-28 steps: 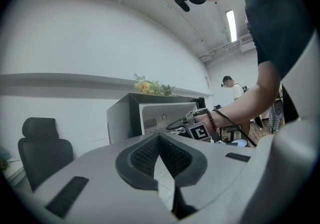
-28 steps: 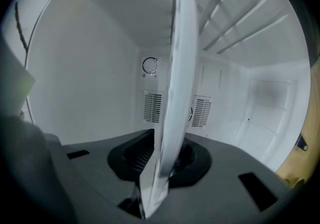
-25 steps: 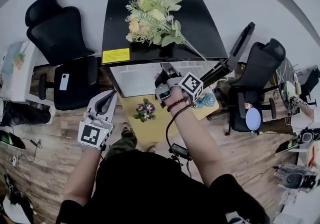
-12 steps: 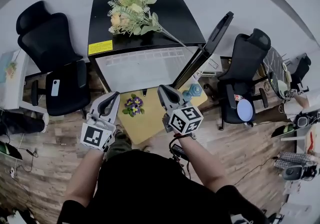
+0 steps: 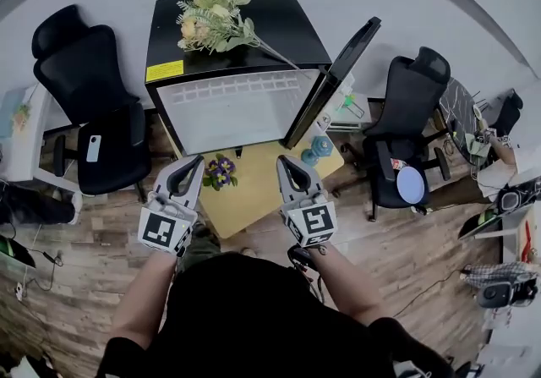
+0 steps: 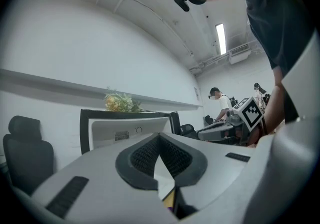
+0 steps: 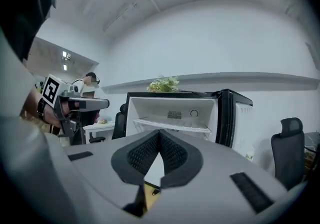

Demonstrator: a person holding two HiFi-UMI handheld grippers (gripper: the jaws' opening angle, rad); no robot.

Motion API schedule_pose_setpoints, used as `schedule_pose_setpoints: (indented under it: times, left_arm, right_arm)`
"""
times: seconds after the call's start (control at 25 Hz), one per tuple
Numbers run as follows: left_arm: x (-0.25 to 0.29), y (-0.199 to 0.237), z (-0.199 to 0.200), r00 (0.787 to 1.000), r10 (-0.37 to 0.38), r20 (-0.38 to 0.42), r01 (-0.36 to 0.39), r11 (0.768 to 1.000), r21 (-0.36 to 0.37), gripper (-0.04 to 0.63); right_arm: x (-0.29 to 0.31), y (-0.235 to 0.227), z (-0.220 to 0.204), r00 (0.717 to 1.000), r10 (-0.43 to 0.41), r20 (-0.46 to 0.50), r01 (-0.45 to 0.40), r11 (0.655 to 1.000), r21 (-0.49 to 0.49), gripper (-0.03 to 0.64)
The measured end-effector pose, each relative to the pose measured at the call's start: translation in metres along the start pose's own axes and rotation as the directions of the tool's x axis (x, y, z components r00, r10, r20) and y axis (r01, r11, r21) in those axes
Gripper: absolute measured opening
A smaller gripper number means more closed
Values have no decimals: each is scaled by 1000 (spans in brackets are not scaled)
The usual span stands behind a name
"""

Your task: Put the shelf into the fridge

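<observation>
left gripper (image 5: 189,167) closed, empty | right gripper (image 5: 287,167) closed, empty, drawn back from door (image 5: 334,80) | fridge (image 5: 287,30) now open ahead of both | shelf (image 7: 172,127) already across upper cavity; task looks done

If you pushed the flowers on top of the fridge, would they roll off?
Probably not roll: the bouquet lies on its side, bushy and spread out. It looks light and floppy, with thin stems, so it would likely bend. The fridge top looks smooth and glossy, so it might slide.
</observation>
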State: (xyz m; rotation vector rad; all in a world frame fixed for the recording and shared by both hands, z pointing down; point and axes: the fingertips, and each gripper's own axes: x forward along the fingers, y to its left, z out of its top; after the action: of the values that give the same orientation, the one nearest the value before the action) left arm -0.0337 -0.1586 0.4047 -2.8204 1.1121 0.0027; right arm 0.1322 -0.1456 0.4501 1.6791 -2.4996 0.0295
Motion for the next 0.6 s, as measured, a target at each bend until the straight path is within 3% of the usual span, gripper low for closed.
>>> schedule_pose_setpoints:
  times: [0.6]
  left_arm:
    - [-19,-24,5,1000,20,-10,-20,999,28,18]
  right_arm:
    - [-23,0,-3,999,4,40,-5,1000,29,17]
